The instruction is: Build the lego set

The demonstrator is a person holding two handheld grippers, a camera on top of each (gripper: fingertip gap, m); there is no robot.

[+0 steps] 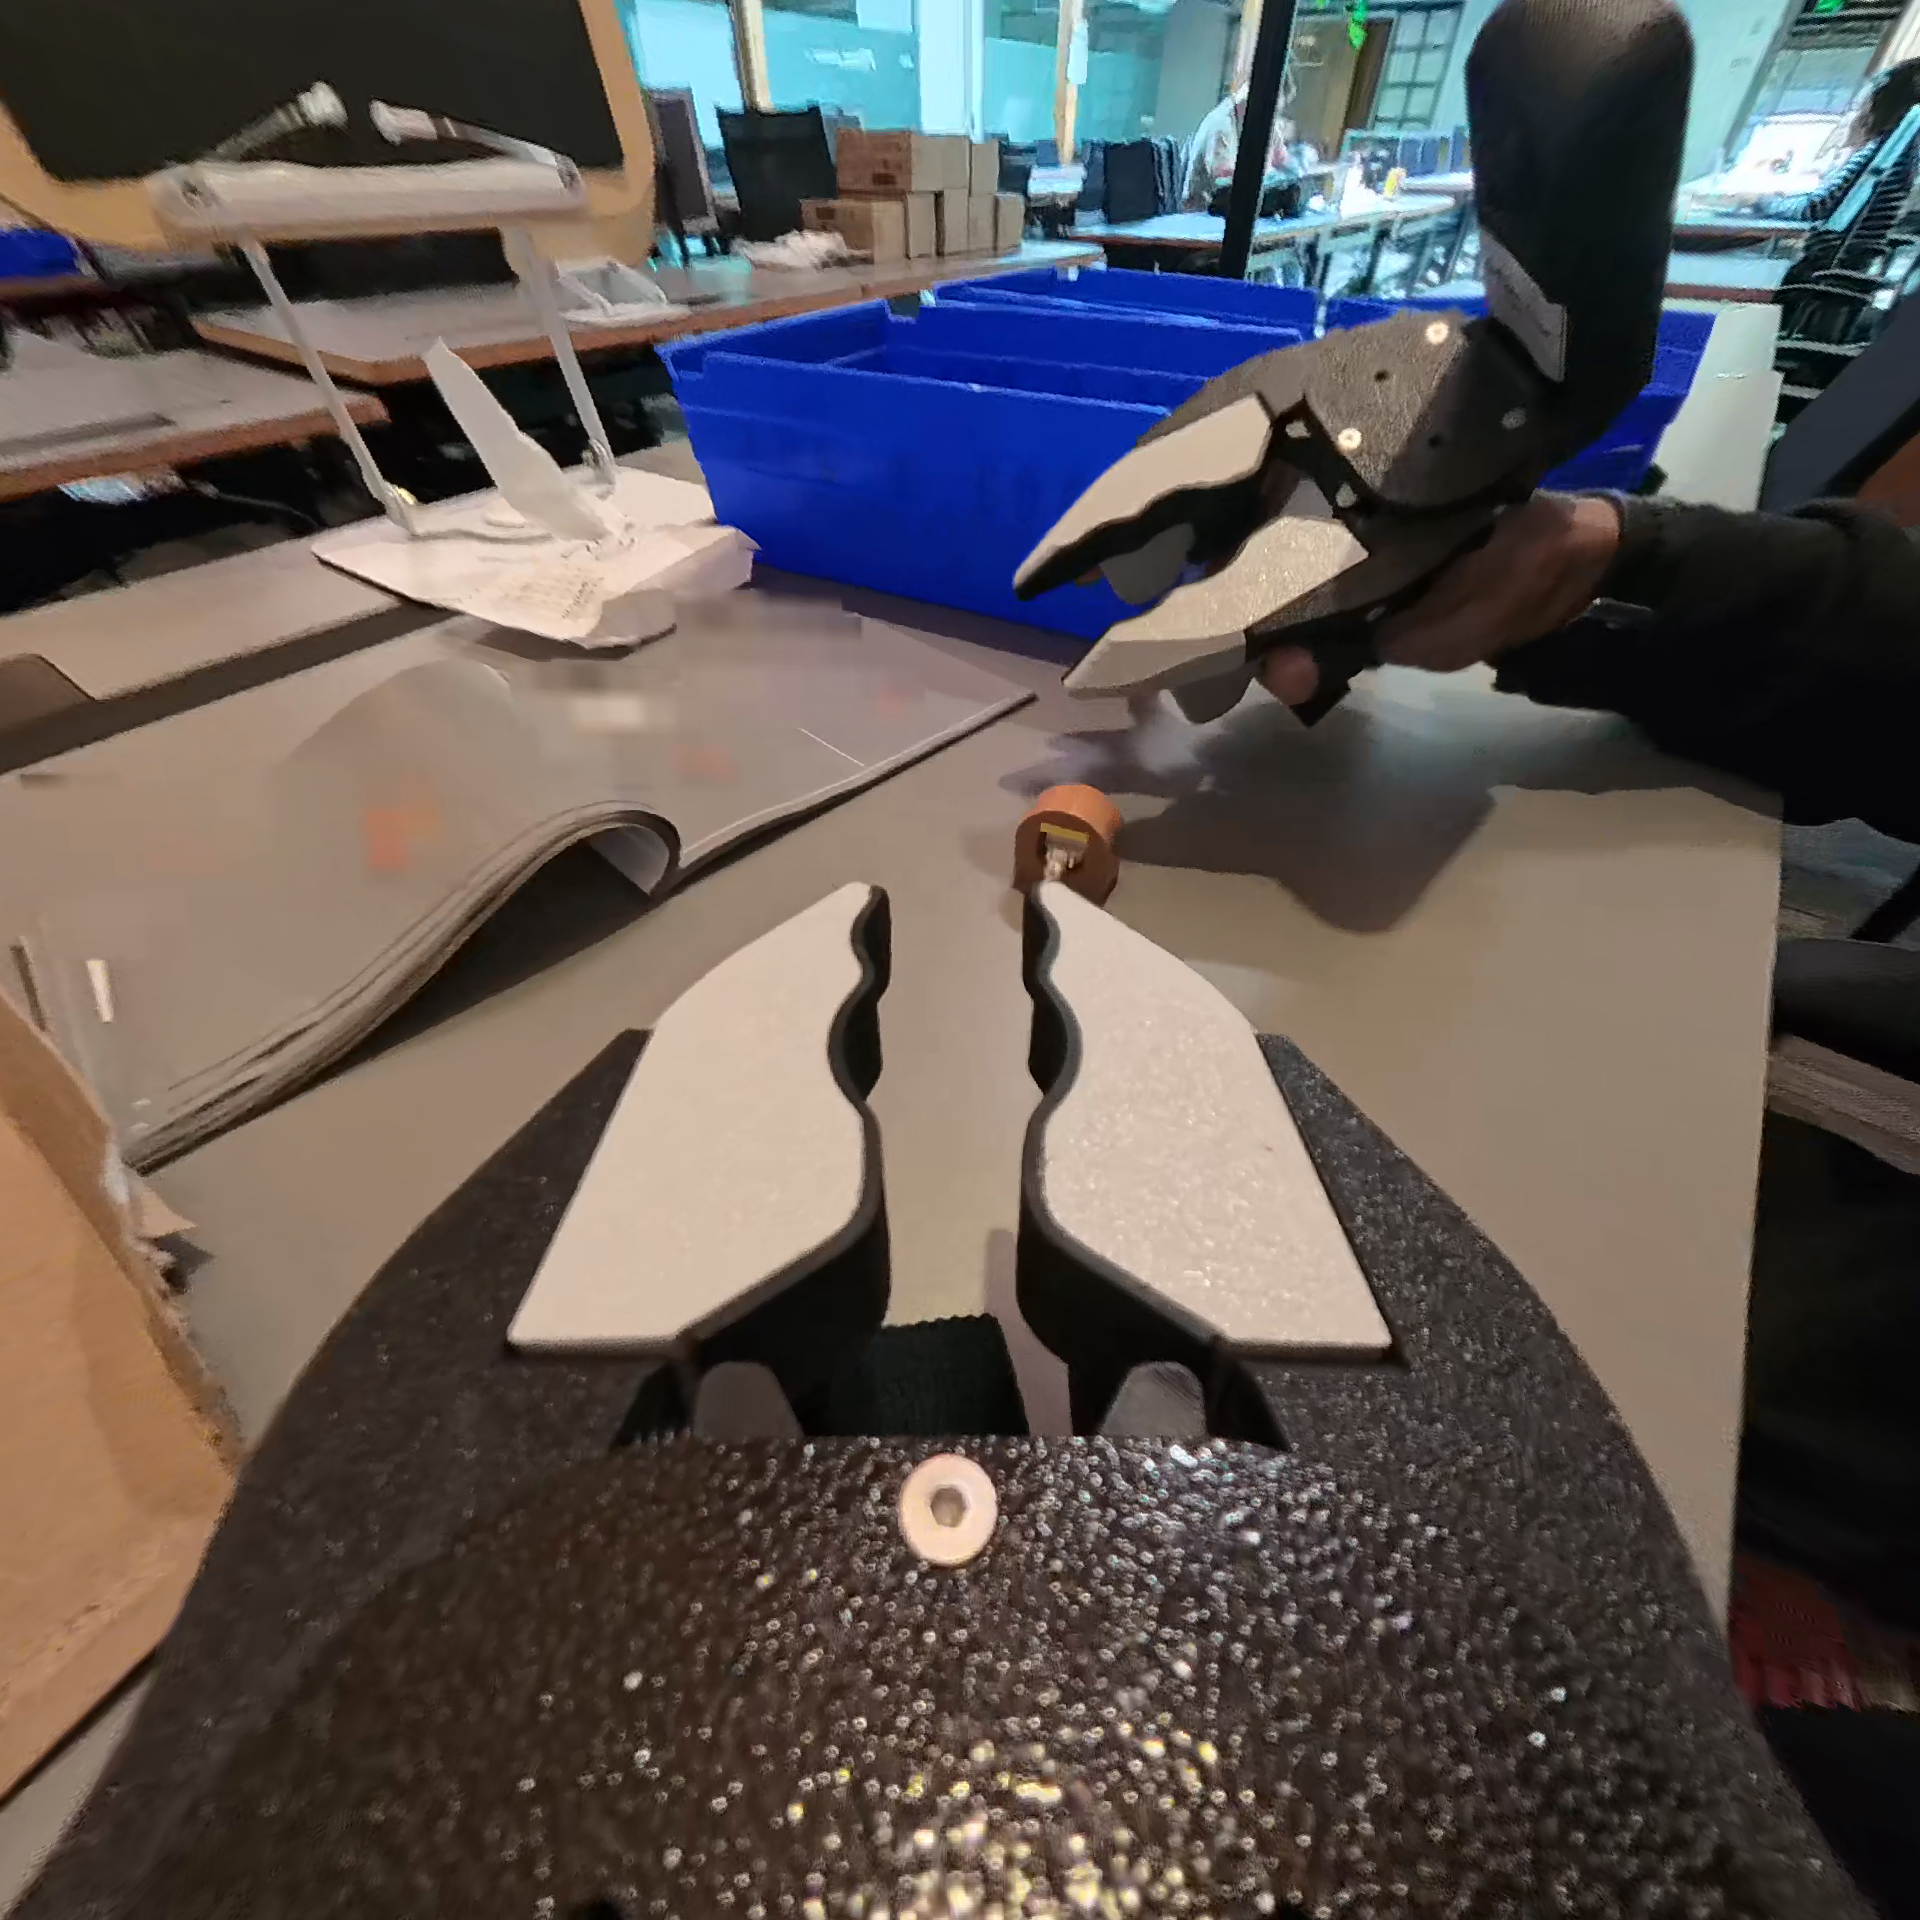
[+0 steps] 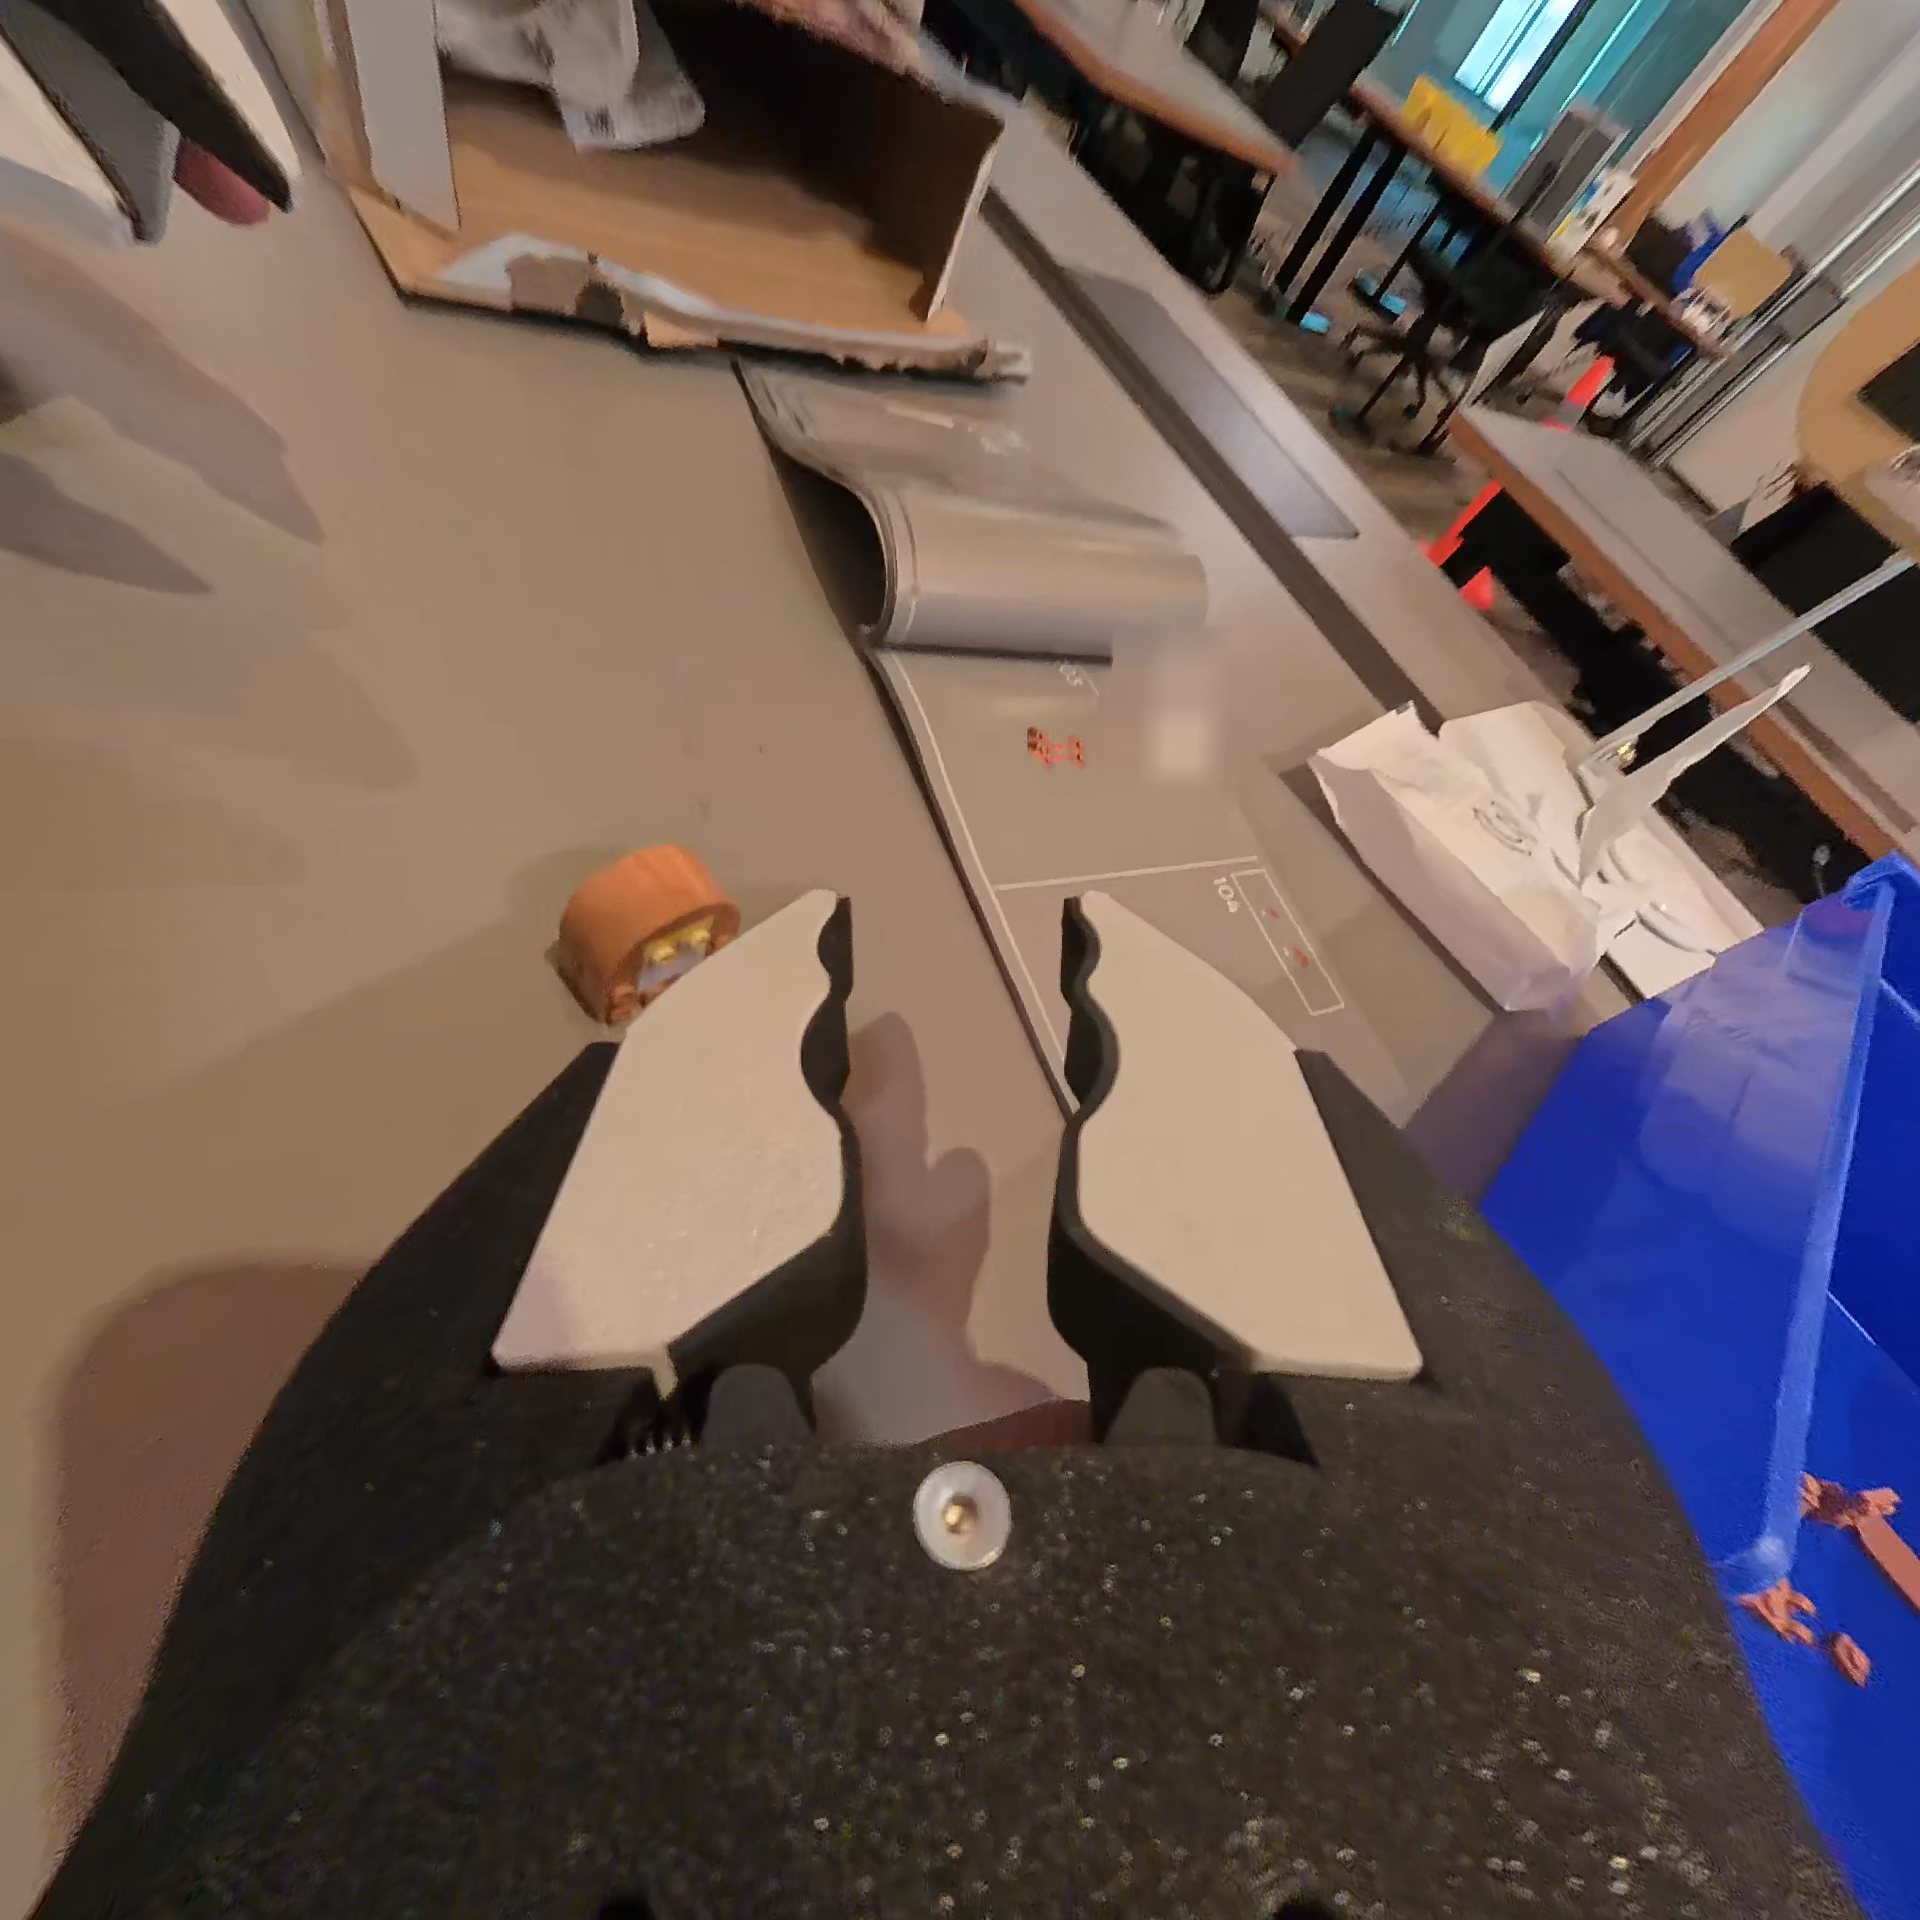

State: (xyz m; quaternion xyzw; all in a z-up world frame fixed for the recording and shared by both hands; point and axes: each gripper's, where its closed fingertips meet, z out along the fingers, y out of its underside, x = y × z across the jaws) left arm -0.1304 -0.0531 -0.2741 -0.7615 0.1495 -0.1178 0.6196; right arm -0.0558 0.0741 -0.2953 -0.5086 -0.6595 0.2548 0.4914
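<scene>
A small brown round part [image 1: 1070,844] with a yellow and metal insert in its face lies on the grey table [image 1: 1403,1039]. My left gripper [image 1: 956,902] is open and empty, low over the table. Its right fingertip [image 1: 1044,909] sits just in front of the part, and nothing is between the pads. My right gripper [image 1: 1049,634], held by a gloved hand, hovers above and beyond the part with its jaws apart. In the right wrist view the right gripper [image 2: 956,912] is open and empty, and the brown part [image 2: 644,925] lies just left of its left finger.
An open grey booklet [image 1: 582,790] lies left of the part and also shows in the right wrist view [image 2: 1039,582]. Blue bins [image 1: 935,436] stand behind. A clear stand on white paper [image 1: 520,551] is at back left. A cardboard box [image 2: 675,187] lies beyond the booklet.
</scene>
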